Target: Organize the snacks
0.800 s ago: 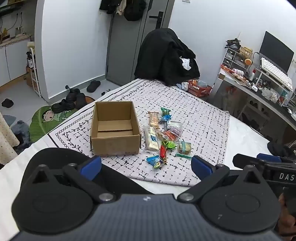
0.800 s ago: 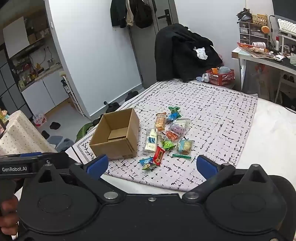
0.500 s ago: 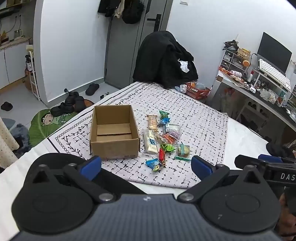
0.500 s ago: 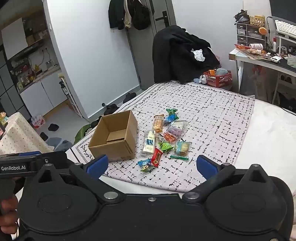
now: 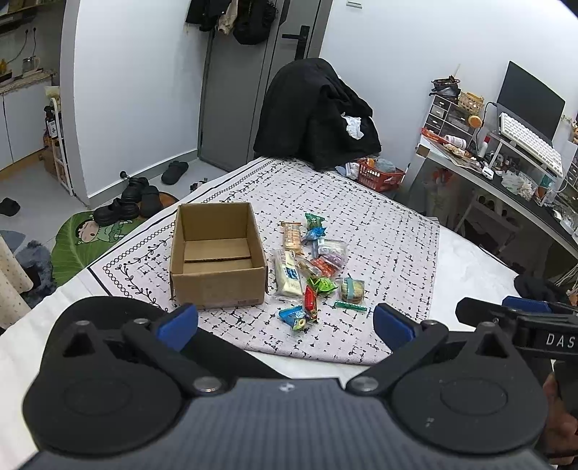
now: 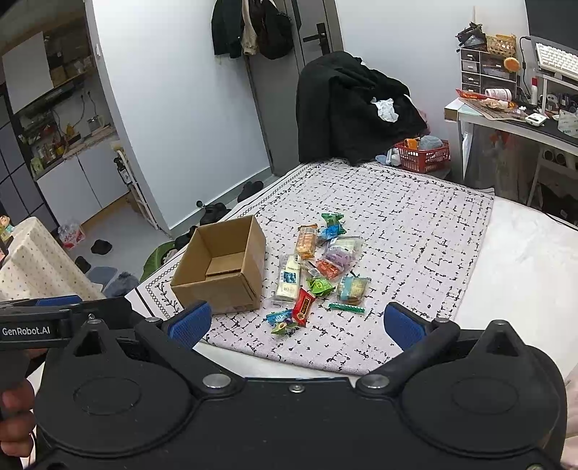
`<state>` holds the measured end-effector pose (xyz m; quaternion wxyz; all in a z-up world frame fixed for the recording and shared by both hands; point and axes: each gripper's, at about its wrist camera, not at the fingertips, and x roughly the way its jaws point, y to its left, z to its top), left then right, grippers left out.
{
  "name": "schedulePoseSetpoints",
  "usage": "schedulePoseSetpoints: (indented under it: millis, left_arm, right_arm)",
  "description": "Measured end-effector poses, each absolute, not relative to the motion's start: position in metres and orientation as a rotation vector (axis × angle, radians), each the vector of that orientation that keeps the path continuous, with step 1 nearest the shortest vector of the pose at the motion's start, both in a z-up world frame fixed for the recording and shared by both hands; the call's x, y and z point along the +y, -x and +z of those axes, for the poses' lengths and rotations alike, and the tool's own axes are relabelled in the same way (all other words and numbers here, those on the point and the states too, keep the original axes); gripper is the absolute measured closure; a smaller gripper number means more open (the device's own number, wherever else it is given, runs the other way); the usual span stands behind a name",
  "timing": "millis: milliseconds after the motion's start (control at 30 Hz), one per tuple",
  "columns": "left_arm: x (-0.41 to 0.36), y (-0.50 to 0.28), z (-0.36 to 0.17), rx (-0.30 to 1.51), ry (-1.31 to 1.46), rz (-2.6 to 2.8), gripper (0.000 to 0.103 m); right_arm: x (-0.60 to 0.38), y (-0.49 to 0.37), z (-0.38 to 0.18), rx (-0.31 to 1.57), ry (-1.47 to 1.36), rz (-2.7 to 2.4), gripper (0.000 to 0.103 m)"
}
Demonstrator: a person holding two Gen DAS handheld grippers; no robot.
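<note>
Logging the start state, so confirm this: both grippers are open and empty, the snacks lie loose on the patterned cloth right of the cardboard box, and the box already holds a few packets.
One thing is wrong: the cardboard box holds no packets; the left wrist view shows only its bare bottom flaps. The rest stands: left gripper and right gripper are open and empty, and the snacks lie loose on the patterned cloth right of the box.

The setting was a lived-in home bedroom that doubled as a study. A white-sheeted bed (image 5: 469, 267) carried a black-and-white patterned cloth (image 5: 379, 231). Dark coats (image 5: 231, 18) hung on a grey door (image 5: 249, 90), black shoes (image 5: 133, 202) lay on the floor, and a cluttered desk (image 5: 505, 180) held a white keyboard (image 5: 531, 141) and black monitor (image 5: 529, 97).
</note>
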<state>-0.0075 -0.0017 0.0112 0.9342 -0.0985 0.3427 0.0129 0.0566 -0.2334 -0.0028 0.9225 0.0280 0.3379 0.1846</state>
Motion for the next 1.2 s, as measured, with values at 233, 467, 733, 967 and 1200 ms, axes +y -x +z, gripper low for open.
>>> schedulePoseSetpoints:
  millis: [233,467,733,967,1200]
  left_arm:
    - [-0.001,0.0075,0.0114,0.701,0.201,0.027,0.0]
    - [0.0,0.0074,0.0115,0.702,0.202,0.027,0.0]
    - [-0.0002,0.0091,0.0114,0.7,0.201,0.029,0.0]
    - [0.0018,0.0084,0.0135,0.703,0.198,0.035,0.0]
    - [0.0022,0.0059,0.0144,0.705,0.201,0.034,0.0]
  right_arm:
    - [-0.2341,-0.0568,-0.0026,0.697,-0.061,0.384,0.0]
    - [-0.2343,-0.0564,-0.004,0.697,-0.062,0.38,0.0]
    - [-0.2346,-0.0568,-0.0054,0.7,-0.068,0.374,0.0]
    - [-0.2327,-0.0575,-0.0059,0.703,-0.059,0.38,0.0]
    - [-0.2311,-0.0594,-0.0066,0.706,-0.058,0.383,0.0]
